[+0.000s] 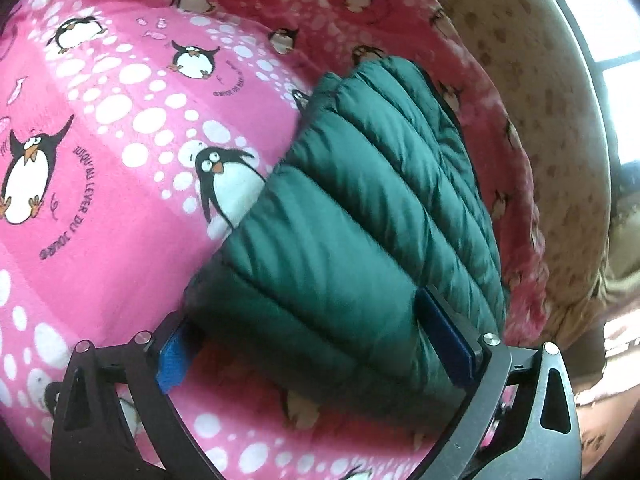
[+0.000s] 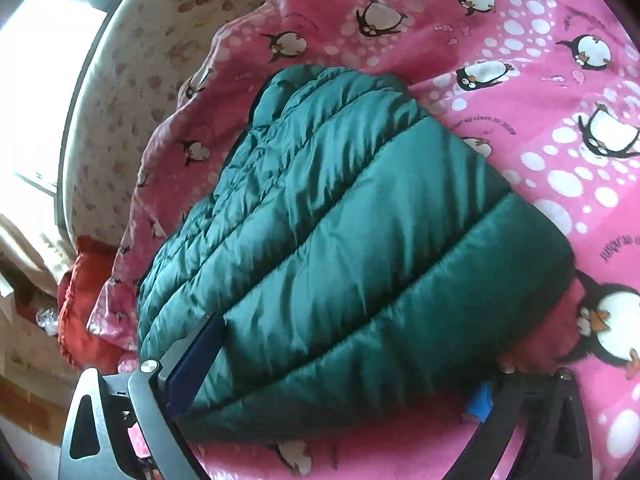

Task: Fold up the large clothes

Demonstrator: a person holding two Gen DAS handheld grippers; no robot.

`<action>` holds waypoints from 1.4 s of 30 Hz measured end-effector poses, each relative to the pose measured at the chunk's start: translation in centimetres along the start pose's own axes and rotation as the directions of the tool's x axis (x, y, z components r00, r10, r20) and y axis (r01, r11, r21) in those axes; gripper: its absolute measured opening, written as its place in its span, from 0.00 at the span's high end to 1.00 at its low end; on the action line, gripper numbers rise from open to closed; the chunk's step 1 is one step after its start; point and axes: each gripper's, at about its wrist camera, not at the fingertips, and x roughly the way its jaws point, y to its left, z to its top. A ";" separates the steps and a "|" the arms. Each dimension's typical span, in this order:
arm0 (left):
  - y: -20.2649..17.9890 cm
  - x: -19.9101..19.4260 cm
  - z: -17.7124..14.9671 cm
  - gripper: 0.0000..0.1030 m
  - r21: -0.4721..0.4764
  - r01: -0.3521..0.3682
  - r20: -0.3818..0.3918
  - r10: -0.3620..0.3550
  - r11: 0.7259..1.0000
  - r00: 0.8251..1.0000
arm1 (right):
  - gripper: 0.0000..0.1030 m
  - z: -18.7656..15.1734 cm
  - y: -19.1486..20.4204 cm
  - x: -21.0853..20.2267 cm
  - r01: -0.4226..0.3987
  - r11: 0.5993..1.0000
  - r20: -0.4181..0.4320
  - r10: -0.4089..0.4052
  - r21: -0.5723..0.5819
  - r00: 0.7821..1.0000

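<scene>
The left gripper [image 1: 316,344] has a curved frame, black at nine o'clock and grey metal at three o'clock, with triangular cut-outs in each side plate. Round silver screw heads [image 1: 490,339] sit at the tops of the arms. Its fingers carry blue pads [image 1: 446,340], bright blue on one side, dark navy on the other.

The right gripper [image 2: 340,376] mirrors this: a grey metal plate at nine o'clock, a black one at three o'clock, a silver screw [image 2: 148,367], a navy pad [image 2: 198,364] and a glimpse of bright blue.
</scene>
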 end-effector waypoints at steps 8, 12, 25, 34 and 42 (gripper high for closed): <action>-0.4 -0.3 0.2 0.34 0.035 0.008 0.028 -0.008 0.999 1.000 | 0.35 0.3 0.6 0.2 0.000 1.000 0.032 0.001 -0.031 0.999; -1.2 -1.6 -0.1 0.53 0.102 0.017 0.046 -0.022 0.995 0.999 | 0.61 -0.1 2.3 -1.1 0.035 0.989 0.053 -0.028 -0.143 0.998; 2.9 -9.3 -4.4 0.60 0.237 0.053 -0.006 -0.053 0.970 0.999 | 0.68 -6.4 2.8 -8.9 -0.023 0.984 -0.010 0.021 -0.178 1.000; 6.3 -7.8 -5.6 0.25 0.215 -0.024 -0.018 0.029 0.976 0.999 | 0.34 -10.0 -1.2 -8.4 0.023 0.999 -0.072 -0.026 -0.047 0.997; 4.8 -12.3 -6.6 0.23 0.340 -0.154 0.124 0.118 0.928 0.985 | 0.32 -10.5 -1.1 -12.7 0.037 0.995 -0.058 -0.042 -0.089 0.997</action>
